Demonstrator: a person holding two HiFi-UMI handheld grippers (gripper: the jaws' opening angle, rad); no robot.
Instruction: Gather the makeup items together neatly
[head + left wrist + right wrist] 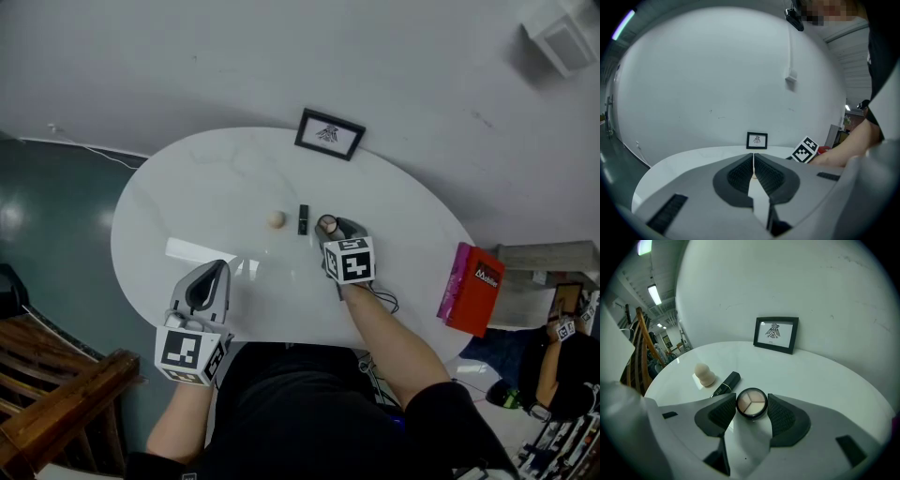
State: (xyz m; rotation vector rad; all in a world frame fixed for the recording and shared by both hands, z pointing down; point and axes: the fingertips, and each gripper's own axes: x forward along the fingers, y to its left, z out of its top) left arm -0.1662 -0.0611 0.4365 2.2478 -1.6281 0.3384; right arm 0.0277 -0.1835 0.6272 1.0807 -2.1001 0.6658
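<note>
Right tongs [751, 405] pinch the compact [751, 401] just beside the tube [725, 384] and sponge [705, 374] on the surface [811, 376]; left tongs [753, 165] pressed together, empty; gathering looks nearly done, only release left.

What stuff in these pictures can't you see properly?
- Black tube: its lettering is too small in the right gripper view, and the right gripper covers its near end.
- Compact: in the head view, the right gripper hides part of it.
- Red book: head view, print too small.
- Sponge: left gripper view, the left gripper's own body mostly blocks it.
</note>
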